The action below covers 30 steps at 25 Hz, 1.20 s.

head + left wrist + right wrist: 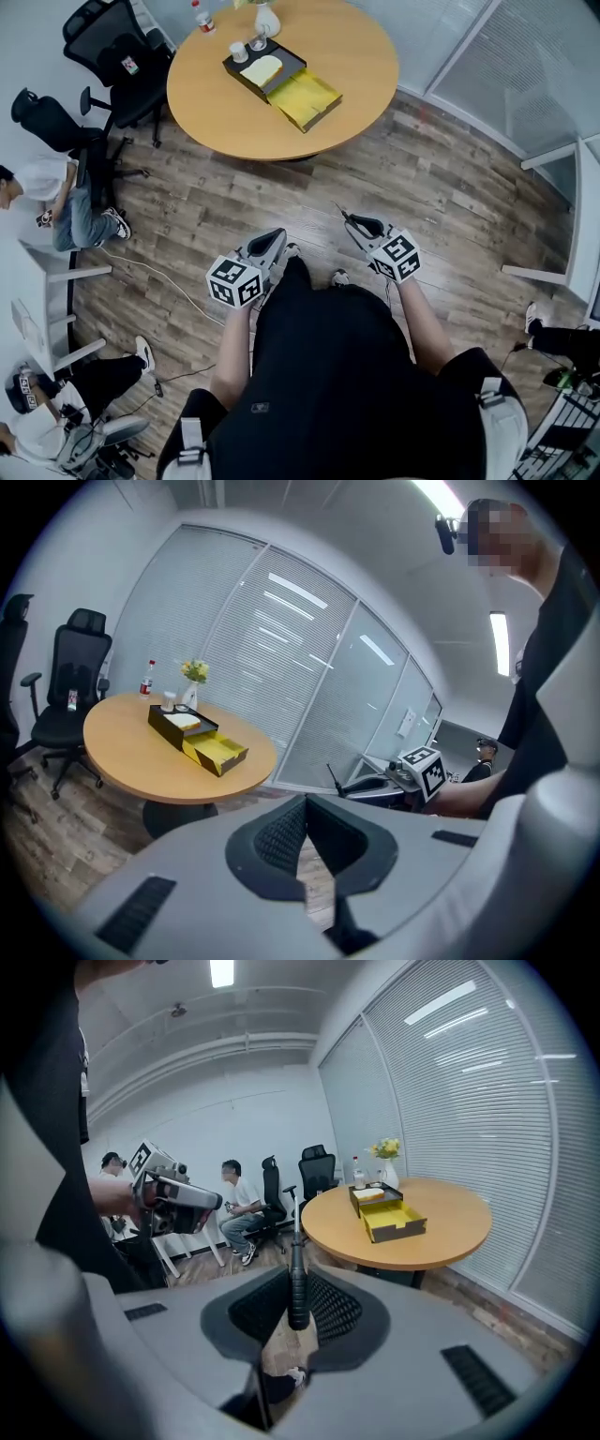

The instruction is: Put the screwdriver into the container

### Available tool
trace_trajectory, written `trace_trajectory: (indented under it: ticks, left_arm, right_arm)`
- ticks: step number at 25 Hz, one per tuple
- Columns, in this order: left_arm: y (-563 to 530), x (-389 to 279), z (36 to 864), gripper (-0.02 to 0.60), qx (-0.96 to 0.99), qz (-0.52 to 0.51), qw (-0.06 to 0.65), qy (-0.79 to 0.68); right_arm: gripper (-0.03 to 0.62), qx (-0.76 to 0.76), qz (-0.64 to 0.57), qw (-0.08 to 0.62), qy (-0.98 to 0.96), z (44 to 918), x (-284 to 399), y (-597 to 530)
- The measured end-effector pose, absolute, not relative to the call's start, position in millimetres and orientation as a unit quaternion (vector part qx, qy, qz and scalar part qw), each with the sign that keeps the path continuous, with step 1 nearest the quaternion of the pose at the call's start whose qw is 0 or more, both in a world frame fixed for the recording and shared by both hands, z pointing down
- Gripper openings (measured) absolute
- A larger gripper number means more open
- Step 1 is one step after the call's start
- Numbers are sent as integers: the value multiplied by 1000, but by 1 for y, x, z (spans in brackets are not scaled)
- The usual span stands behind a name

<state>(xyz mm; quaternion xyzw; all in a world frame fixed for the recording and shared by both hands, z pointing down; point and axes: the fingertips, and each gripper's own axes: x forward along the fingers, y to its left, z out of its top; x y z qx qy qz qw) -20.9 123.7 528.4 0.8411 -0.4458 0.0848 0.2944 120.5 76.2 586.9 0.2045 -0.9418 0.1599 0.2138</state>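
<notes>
Well short of the round table [361, 56], over the wood floor, the left gripper [274, 240] had its jaws pressed together with nothing between them. On the table sat the black-and-yellow container [305, 98], its yellow tray open. Equally far back from the table, the right gripper [355, 223] clamped the screwdriver [297, 1288] by its handle, shaft aimed roughly tableward.
</notes>
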Motion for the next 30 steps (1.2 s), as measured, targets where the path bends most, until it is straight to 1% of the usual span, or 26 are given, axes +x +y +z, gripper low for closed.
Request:
trace_trajectory:
  ticks: [5,10,16,22,30]
  left_arm:
    - [90,-51,517,5,855,75,282,-429]
    - [73,-80,520,5,862,76,285,-412]
    - [60,-101,526,5,873,84,286,-387]
    - [48,-114,532,5,877,89,285,-376]
    - [17,-104,529,5,872,88,288,-385]
  right_arm:
    - [57,208,148,222,-941,579,83,59]
    - [57,215,146,222,-940,574,48,47]
    - [57,235,152,222,-934,576,22,41]
    - [57,242,150,233,-930,580,9,38]
    - [57,235,158,229,-931,582,19,1]
